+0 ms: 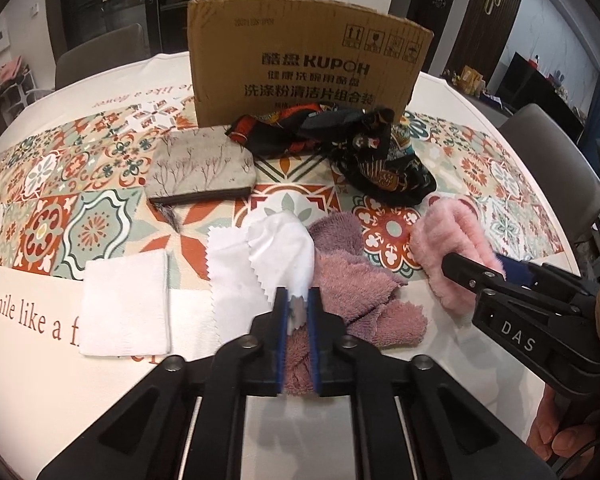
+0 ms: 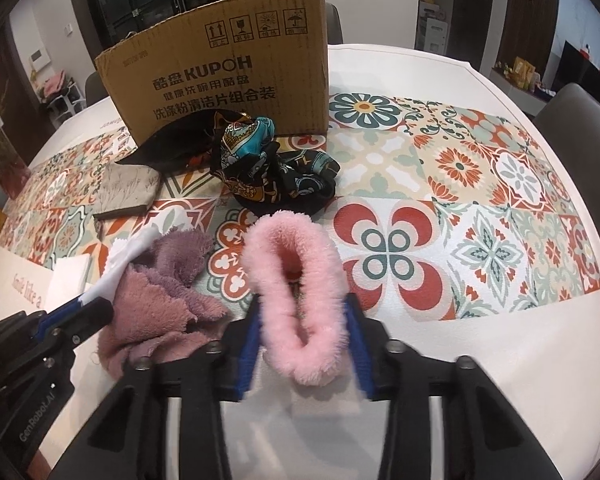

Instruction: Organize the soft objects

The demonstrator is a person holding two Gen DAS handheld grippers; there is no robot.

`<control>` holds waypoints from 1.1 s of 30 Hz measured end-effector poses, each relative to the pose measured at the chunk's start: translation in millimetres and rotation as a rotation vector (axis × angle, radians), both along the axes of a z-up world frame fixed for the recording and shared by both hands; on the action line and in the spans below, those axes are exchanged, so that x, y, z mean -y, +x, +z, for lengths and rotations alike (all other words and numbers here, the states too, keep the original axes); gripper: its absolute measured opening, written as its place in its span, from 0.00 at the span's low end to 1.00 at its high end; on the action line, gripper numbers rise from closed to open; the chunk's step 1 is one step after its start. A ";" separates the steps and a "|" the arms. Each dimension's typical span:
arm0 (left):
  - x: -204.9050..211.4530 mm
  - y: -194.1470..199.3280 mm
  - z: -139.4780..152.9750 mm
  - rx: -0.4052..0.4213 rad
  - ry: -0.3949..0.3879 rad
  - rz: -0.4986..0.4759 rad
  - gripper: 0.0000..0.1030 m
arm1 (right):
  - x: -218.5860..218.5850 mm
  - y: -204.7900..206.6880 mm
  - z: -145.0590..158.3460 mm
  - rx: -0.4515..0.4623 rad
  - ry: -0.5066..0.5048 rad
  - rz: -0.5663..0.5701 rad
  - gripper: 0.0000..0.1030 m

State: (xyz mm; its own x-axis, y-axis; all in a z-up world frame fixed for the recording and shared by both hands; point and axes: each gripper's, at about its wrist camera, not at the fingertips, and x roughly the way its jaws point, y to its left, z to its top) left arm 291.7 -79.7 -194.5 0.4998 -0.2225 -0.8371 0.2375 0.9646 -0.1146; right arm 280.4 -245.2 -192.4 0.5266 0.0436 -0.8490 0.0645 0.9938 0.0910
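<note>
Soft goods lie scattered on a tile-patterned worktop [image 1: 100, 184] as both tongs take hold at once. Left tongs [image 1: 298, 304] are pinching the pinked edge of a white cleaning cloth [image 1: 276, 252], which rises from the worktop at 12 o'clock of the tips, draped partly over a mauve terry towel [image 1: 352, 292]. Right tongs [image 2: 302, 332] straddle a pink fluffy headband [image 2: 296, 280], the blue pads touching its pile on either side (whether they truly grip it cannot be told). A KUPOH cardboard box [image 1: 300, 68] stands at 12 o'clock, well beyond, with a printed silk scarf [image 2: 276, 168] heaped before it and a grey zip pouch [image 1: 200, 172] at 10 o'clock. A folded white napkin [image 1: 124, 304] sits at 9 o'clock of the left tongs.

Done well, the lift likely wants the white cloth drawn straight up and clear so it does not drag the towel beneath, and the headband squeezed deeper than its fur, on the band itself, lest it slip. The box looks the probable destination.
</note>
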 end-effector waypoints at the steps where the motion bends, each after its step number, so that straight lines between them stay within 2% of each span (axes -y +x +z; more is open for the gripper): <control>1: -1.0 -0.8 2.2 0.008 0.000 0.002 0.07 | -0.4 -0.3 0.5 -0.001 0.004 0.001 0.30; 11: -6.3 -5.9 21.7 0.081 0.010 -0.005 0.03 | -7.4 -7.2 19.0 0.041 -0.003 0.003 0.27; 33: -26.4 -13.2 92.3 0.257 -0.034 -0.018 0.03 | -25.7 -14.7 86.2 0.179 0.000 0.006 0.27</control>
